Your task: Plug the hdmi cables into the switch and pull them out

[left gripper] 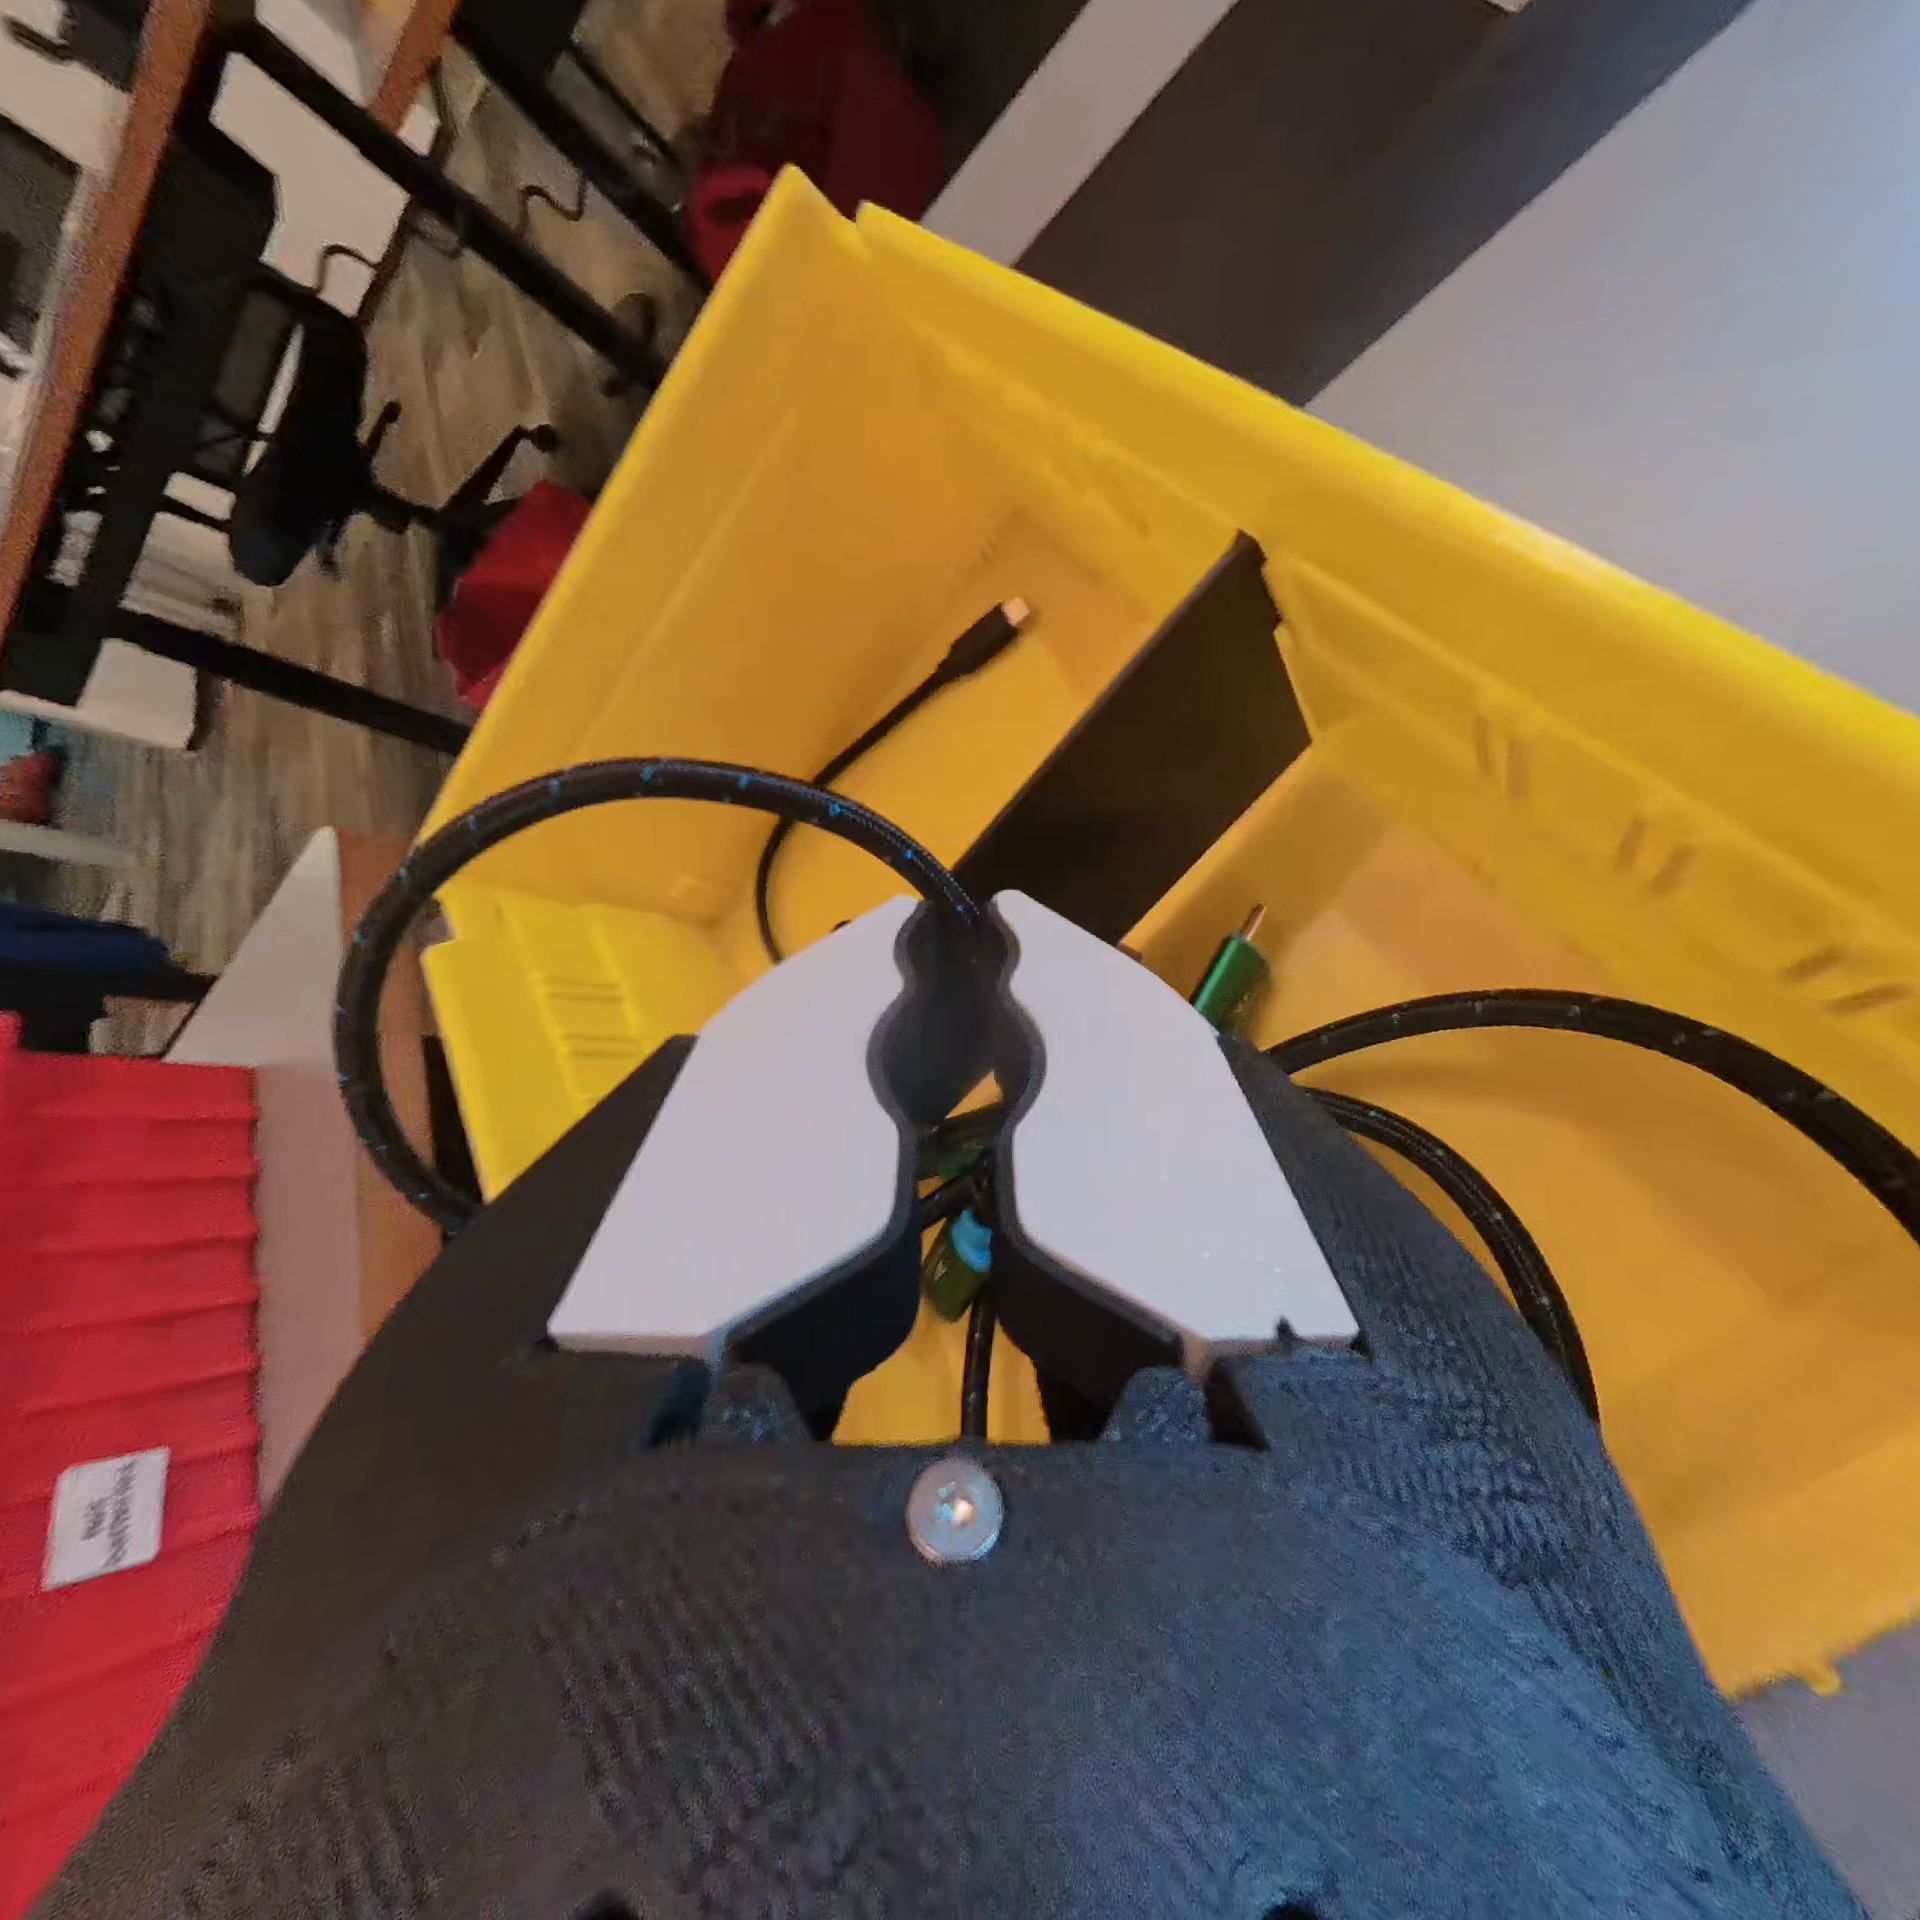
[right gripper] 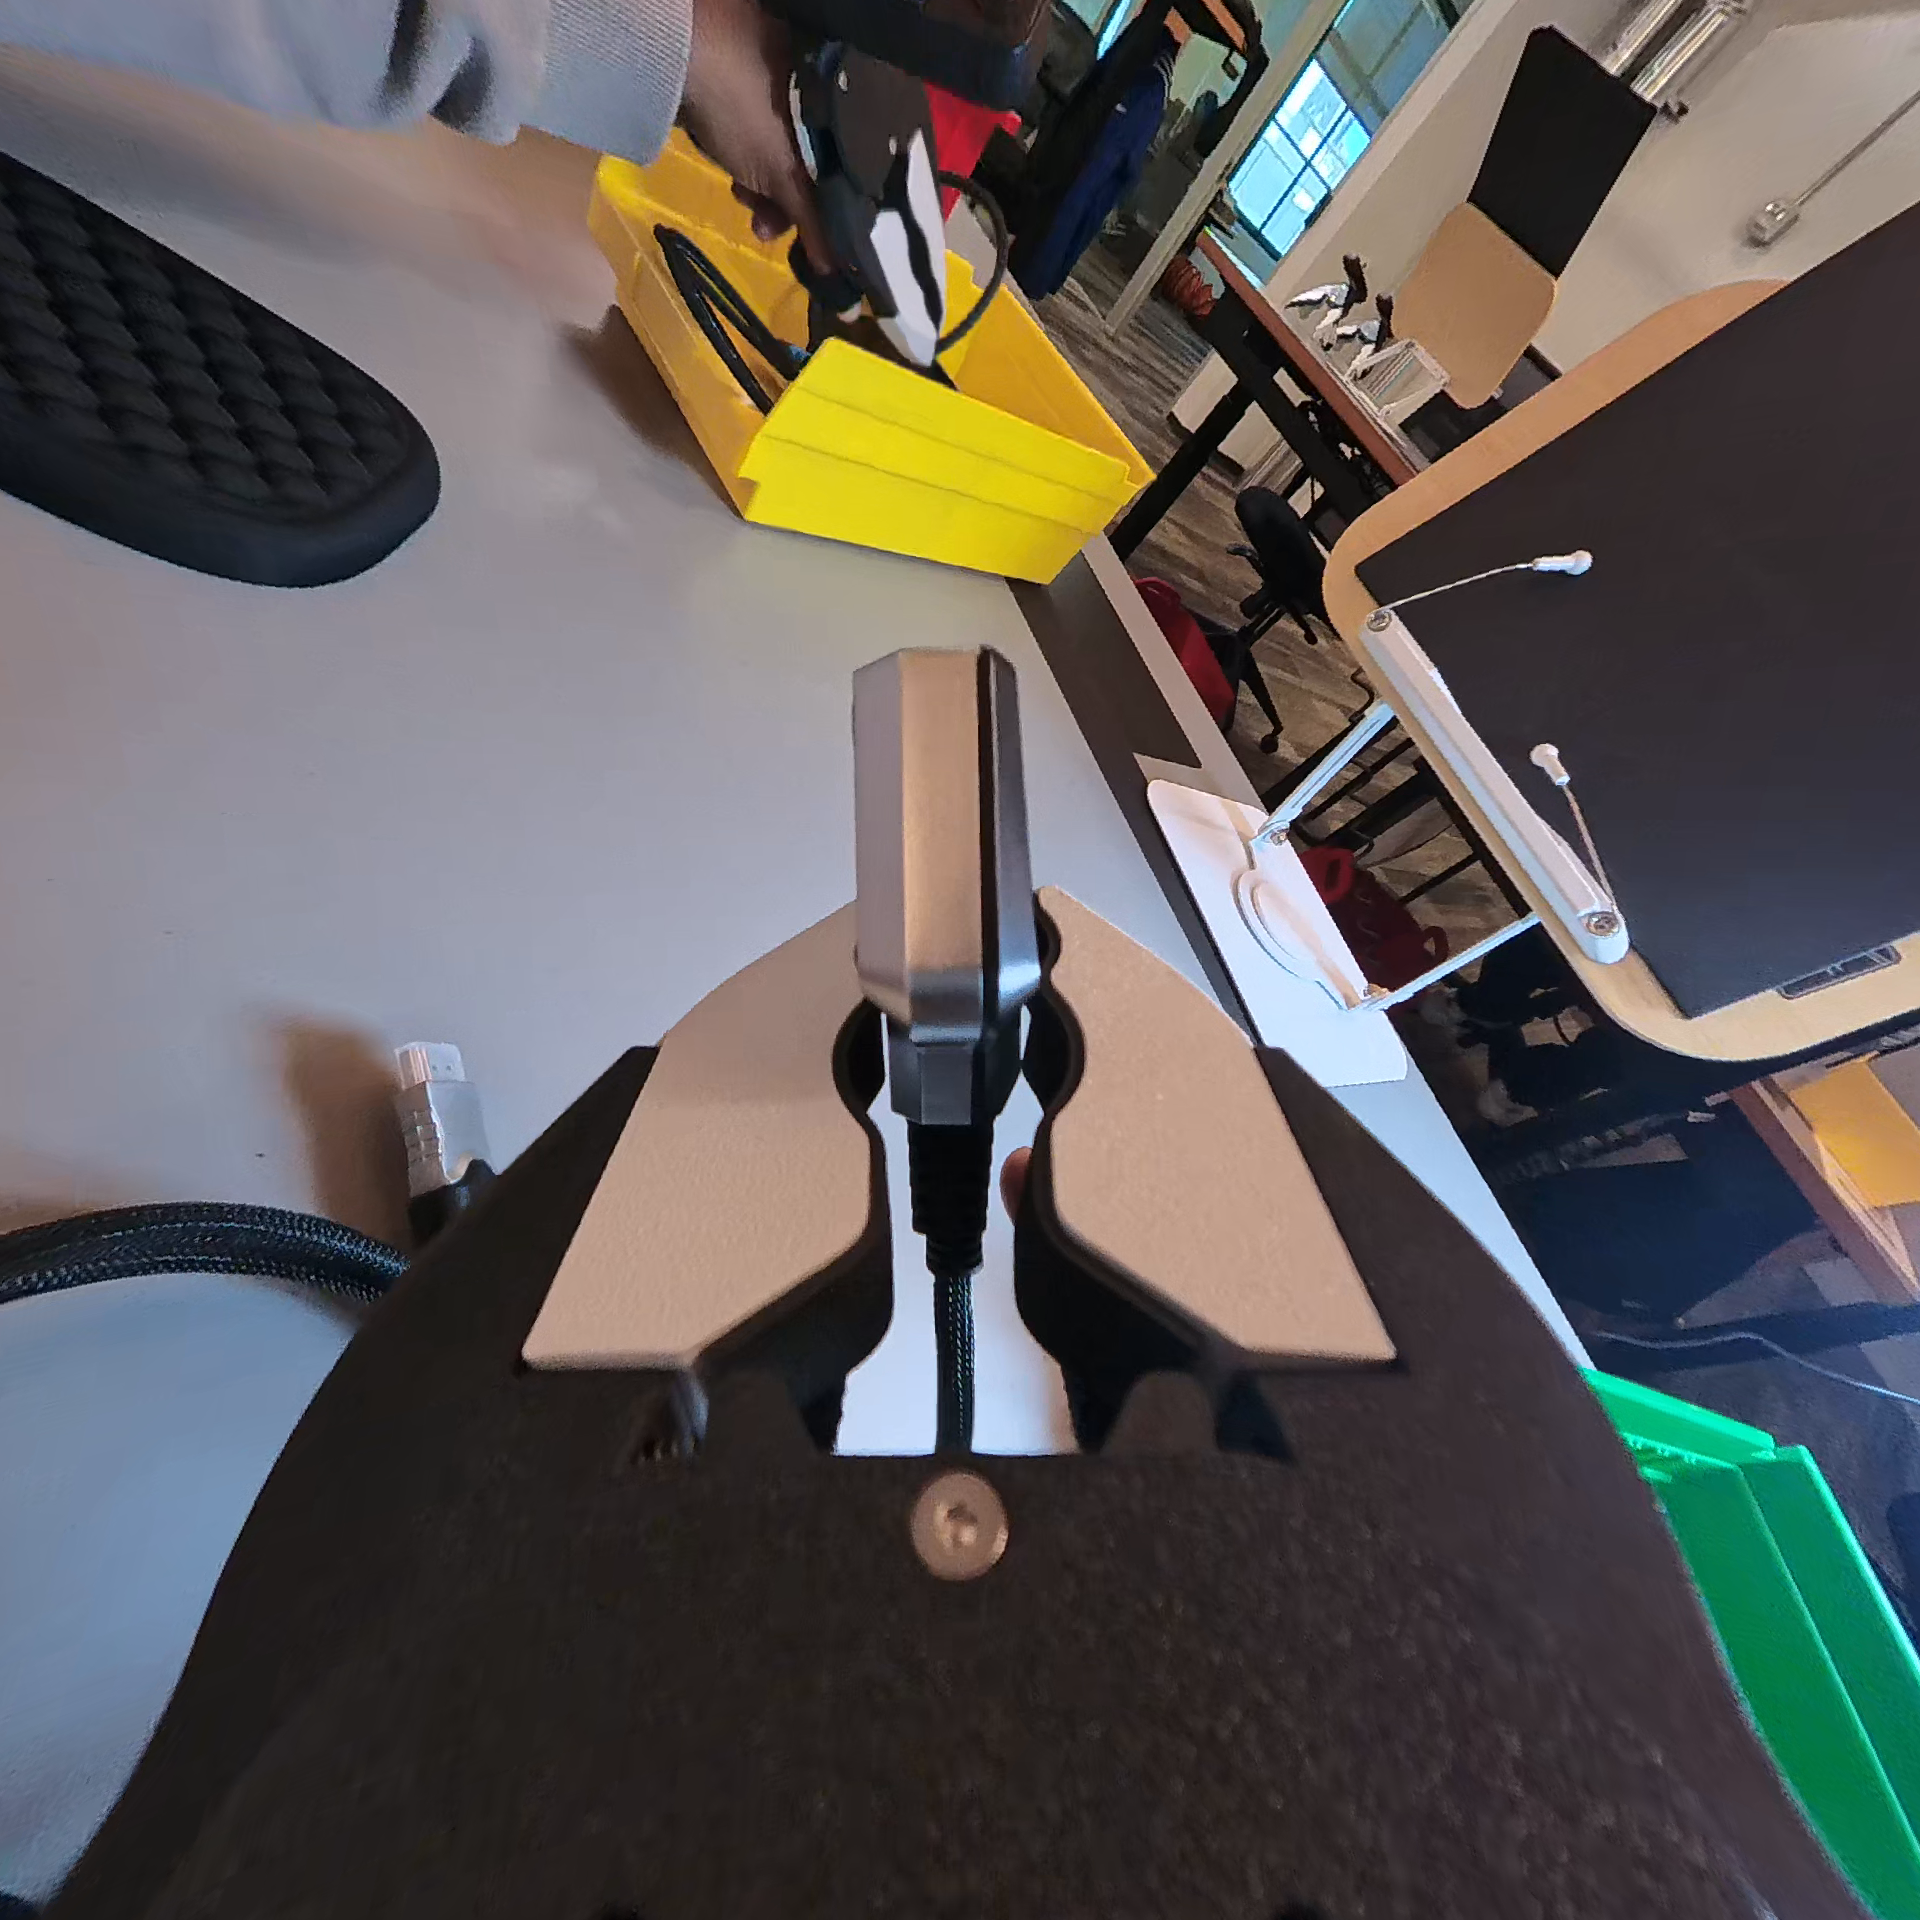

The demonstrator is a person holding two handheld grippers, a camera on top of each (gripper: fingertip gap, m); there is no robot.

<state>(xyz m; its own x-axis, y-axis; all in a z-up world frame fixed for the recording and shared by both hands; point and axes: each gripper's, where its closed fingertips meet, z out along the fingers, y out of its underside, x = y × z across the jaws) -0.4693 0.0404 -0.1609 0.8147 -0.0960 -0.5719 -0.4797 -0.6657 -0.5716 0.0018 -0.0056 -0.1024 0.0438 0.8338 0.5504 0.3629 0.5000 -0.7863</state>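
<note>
My left gripper (left gripper: 954, 920) is shut on a black braided HDMI cable (left gripper: 374, 997) and holds it above a yellow bin (left gripper: 1558, 644). The cable loops out to the left. More braided cable and green plugs (left gripper: 1231, 971) lie in the bin. My right gripper (right gripper: 951, 935) is shut on the grey metal switch (right gripper: 920, 810), which points forward above the grey table (right gripper: 520, 779); its short braided lead (right gripper: 954, 1340) runs back between the fingers. A silver HDMI plug (right gripper: 436, 1112) lies on the table to the left. The left gripper also shows over the bin (right gripper: 914, 447) in the right wrist view (right gripper: 909, 260).
The bin holds a black divider (left gripper: 1153, 748) and a thin black USB cable (left gripper: 935, 686). A red bin (left gripper: 114, 1351) stands to its left. A black mesh pad (right gripper: 187, 395), a white clamp base (right gripper: 1268, 914) at the table edge and a green bin (right gripper: 1766, 1610) are near. There is about 50 cm between the tips of the two grippers.
</note>
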